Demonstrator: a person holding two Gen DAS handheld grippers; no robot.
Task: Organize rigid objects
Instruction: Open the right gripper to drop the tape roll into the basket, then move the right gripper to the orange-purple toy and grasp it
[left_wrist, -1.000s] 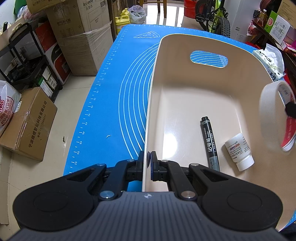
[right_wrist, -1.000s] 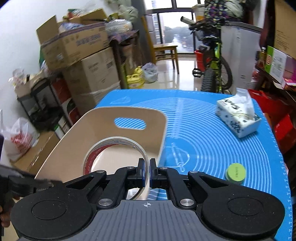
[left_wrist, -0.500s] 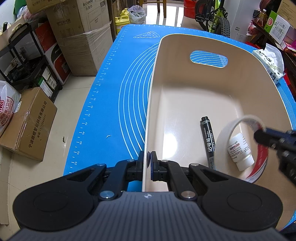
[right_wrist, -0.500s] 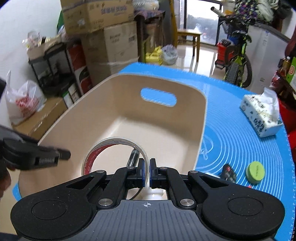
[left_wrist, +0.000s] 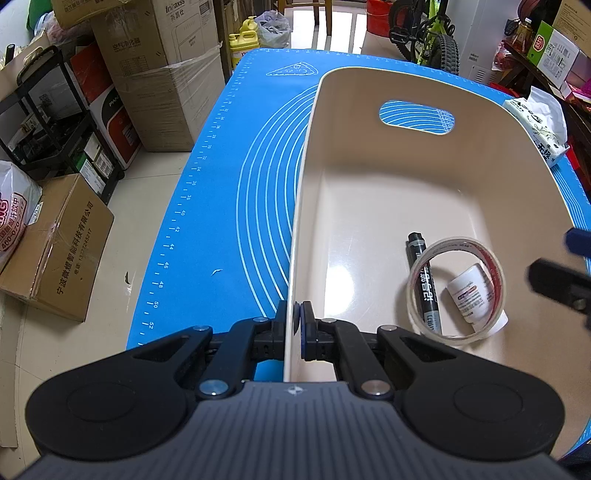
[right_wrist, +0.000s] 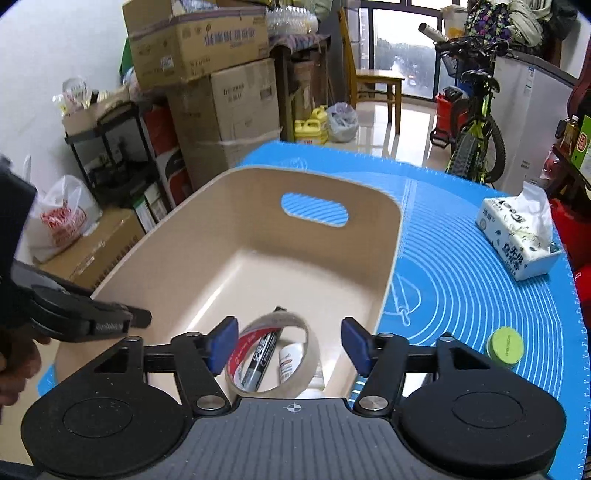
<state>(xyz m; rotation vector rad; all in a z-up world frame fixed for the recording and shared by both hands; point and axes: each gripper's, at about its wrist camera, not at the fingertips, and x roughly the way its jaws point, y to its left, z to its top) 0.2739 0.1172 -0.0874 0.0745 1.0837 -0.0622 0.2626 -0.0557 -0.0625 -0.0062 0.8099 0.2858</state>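
Note:
A beige bin (left_wrist: 369, 206) (right_wrist: 258, 236) stands on the blue mat. My left gripper (left_wrist: 297, 325) is shut on the bin's near-left wall. Inside the bin lie a black marker (left_wrist: 424, 284) (right_wrist: 263, 353), a small white bottle (left_wrist: 474, 295) (right_wrist: 290, 363) and a clear tape roll (left_wrist: 413, 295) (right_wrist: 306, 369), which rests over both. My right gripper (right_wrist: 288, 343) is open just above the tape roll, not touching it; it shows at the right edge of the left wrist view (left_wrist: 569, 277). A green round lid (right_wrist: 506, 347) lies on the mat right of the bin.
A tissue pack (right_wrist: 517, 236) (left_wrist: 539, 125) sits on the mat's far right. Cardboard boxes (left_wrist: 162, 74), a black shelf rack (left_wrist: 48, 122) and a bicycle (right_wrist: 476, 125) stand around the table. The blue mat (left_wrist: 229, 206) extends left of the bin.
My right gripper lowered the tape roll into the bin, then opened and let it go. The roll now lies over the marker and bottle. My left gripper has not moved.

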